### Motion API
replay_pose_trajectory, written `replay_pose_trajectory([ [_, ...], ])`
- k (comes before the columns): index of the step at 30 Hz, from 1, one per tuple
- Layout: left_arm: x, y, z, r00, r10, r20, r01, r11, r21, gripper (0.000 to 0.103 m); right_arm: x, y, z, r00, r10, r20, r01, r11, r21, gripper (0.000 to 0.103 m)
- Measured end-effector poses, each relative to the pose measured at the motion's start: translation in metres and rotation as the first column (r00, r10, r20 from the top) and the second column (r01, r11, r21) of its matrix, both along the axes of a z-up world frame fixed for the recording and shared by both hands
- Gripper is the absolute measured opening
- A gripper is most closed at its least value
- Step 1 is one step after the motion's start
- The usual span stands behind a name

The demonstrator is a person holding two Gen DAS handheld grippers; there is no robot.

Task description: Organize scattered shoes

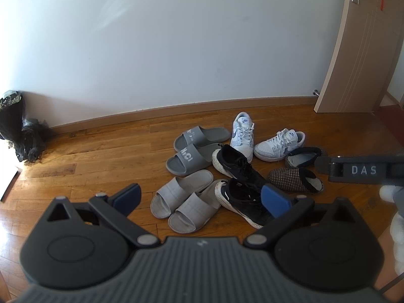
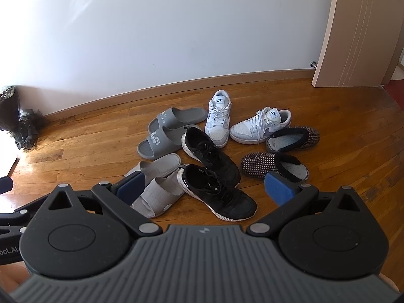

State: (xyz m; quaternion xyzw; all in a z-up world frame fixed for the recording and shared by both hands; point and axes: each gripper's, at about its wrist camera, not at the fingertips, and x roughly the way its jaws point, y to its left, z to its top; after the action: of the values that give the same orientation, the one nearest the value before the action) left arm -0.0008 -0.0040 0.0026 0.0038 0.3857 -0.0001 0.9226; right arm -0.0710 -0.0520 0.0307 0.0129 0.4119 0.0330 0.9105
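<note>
Several shoes lie jumbled on the wooden floor near the white wall. Two dark grey slides [image 1: 192,149] [image 2: 164,131] sit at the back left, two light grey slides [image 1: 184,199] [image 2: 156,184] in front of them. Two black sneakers [image 1: 240,184] [image 2: 214,174] lie in the middle, two white sneakers [image 1: 242,136] [image 2: 219,118] behind them, and two dotted dark slippers [image 1: 295,179] [image 2: 275,164] at the right. My left gripper [image 1: 200,198] hovers open above the near shoes. My right gripper [image 2: 204,189] is open too, holding nothing.
A beige door [image 1: 361,50] [image 2: 361,30] stands open at the back right, with a doorstop [image 1: 315,92] on the baseboard. A dark wrapped bundle [image 1: 22,131] [image 2: 17,121] leans in the left corner. Bare floorboards stretch left of the pile.
</note>
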Motion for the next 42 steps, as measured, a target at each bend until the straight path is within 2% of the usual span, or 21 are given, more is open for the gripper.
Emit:
replay_pose_trajectory([
  [15,0.002,0.001,0.0,1.0,0.006,0.008,-0.006,1.0,-0.005,0.103,0.006,0.003,-0.003,1.0,0.019,-0.025,-0.019,1.0,0.023,0.102],
  [23,0.001,0.016,0.003,1.0,0.004,0.029,-0.004,1.0,-0.003,0.103,0.007,0.004,-0.004,0.999,0.014,-0.04,-0.011,0.997,0.074,0.102],
  [30,0.024,0.055,0.008,0.997,0.063,0.046,-0.064,0.998,0.02,0.103,0.006,-0.004,0.013,0.999,-0.014,0.036,0.007,0.979,0.205,0.102],
  [33,0.044,0.068,0.012,0.996,0.055,0.064,-0.058,0.998,0.036,0.103,0.018,-0.007,0.013,0.999,-0.012,0.041,0.003,0.98,0.197,0.102],
  [36,0.068,0.077,0.009,0.994,0.077,0.074,-0.084,0.99,0.109,0.103,0.039,-0.014,0.01,1.0,-0.029,0.007,0.027,0.976,0.218,0.102],
  [42,0.092,0.096,-0.011,0.998,0.048,0.029,-0.05,0.994,0.1,0.103,0.105,0.0,-0.01,0.996,0.016,-0.085,0.006,0.967,0.253,0.102],
])
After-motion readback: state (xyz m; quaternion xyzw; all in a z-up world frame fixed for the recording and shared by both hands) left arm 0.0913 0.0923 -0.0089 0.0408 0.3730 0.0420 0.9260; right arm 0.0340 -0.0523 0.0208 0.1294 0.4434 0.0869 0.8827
